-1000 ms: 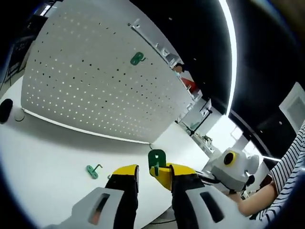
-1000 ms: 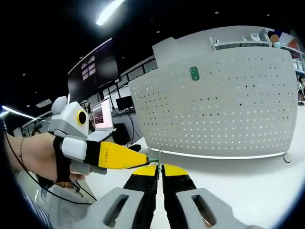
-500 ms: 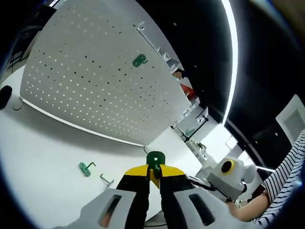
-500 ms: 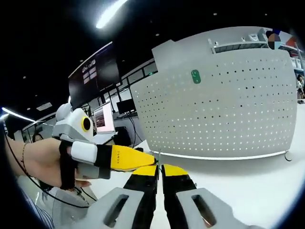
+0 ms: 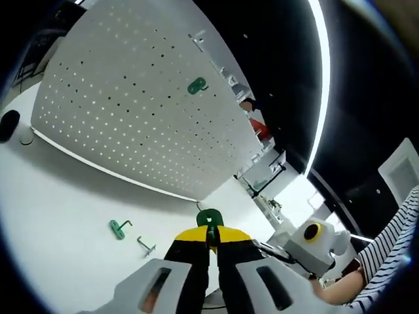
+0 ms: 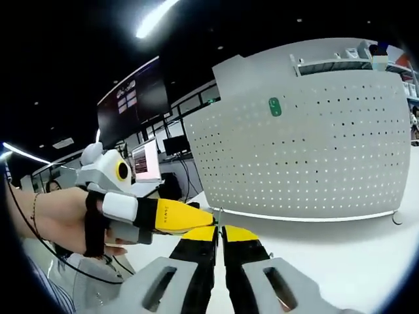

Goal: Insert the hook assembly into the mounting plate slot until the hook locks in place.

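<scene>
My left gripper (image 5: 211, 237) is shut on the green plate of a hook assembly (image 5: 209, 218), held up above the white table (image 5: 59, 209). The right gripper's grey housing (image 5: 314, 241) comes in from the right, close behind it. My right gripper (image 6: 218, 230) has its jaws together, and a thin wire (image 6: 219, 212) of the assembly sticks up from their tips. There the left gripper (image 6: 205, 221) meets it from the left. Beyond stands the white perforated mounting plate (image 5: 124, 118), with one green hook (image 5: 198, 86) mounted high on it, the same green hook (image 6: 275, 106) at top centre.
A second green hook (image 5: 118, 228) and a bare metal hook (image 5: 145, 245) lie on the table before the board. A black object (image 5: 8, 124) sits at the board's left end. A striped sleeve (image 5: 386, 261) is at far right. A hand (image 6: 52, 216) and monitors (image 6: 145, 160) are at left.
My left gripper's jaws stood apart around the green plate a second ago and are now shut on it. Both views have shifted slightly with the hands.
</scene>
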